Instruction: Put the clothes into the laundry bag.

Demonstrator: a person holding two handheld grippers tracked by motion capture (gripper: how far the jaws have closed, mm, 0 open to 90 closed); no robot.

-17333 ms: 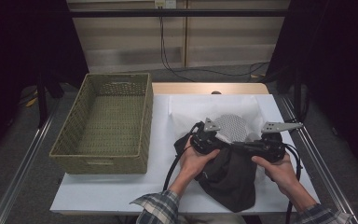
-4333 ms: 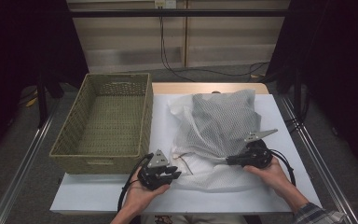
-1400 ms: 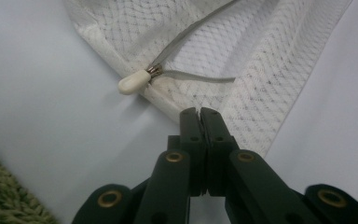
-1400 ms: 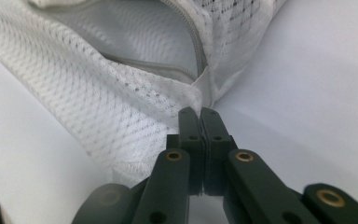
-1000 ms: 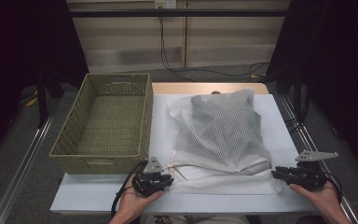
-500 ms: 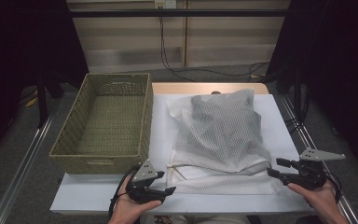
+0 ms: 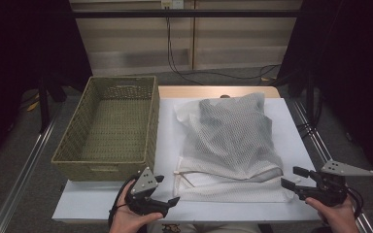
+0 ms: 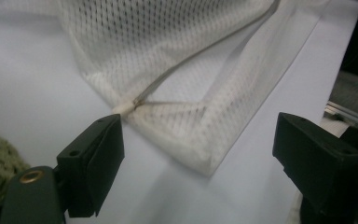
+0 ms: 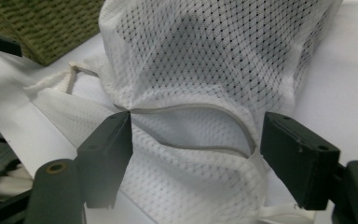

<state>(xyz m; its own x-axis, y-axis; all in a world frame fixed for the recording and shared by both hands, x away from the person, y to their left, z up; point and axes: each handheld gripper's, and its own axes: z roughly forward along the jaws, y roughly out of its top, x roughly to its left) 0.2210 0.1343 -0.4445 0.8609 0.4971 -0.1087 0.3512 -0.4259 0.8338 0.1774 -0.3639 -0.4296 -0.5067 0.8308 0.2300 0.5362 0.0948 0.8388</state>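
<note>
A white mesh laundry bag (image 7: 233, 141) with something dark showing through its netting lies on the white-topped desk (image 7: 170, 141), its bulging closed end toward the far edge and its flat open end spread toward the near edge. A pale zip band runs along the mouth, which gapes slightly in the right gripper view (image 9: 191, 135), and a short white tie sticks out at the bag's near left corner (image 8: 126, 106). The left gripper (image 7: 162, 191), black with a grey three-cornered plate on top, hangs over the near edge of the desk just beside that corner; its jaws have just been opening and stand released, nothing between them, the bag's corner lying on the desk ahead of them. The right gripper (image 7: 291, 177), of the same make, sits at the near right corner of the desk, just beside the bag's right hem; its jaws have likewise just been opening and stand wide, free of the mesh. A rectangular olive-green woven basket (image 7: 104, 165) stands along the left edge of the desk, close to the bag but apart from it.
</note>
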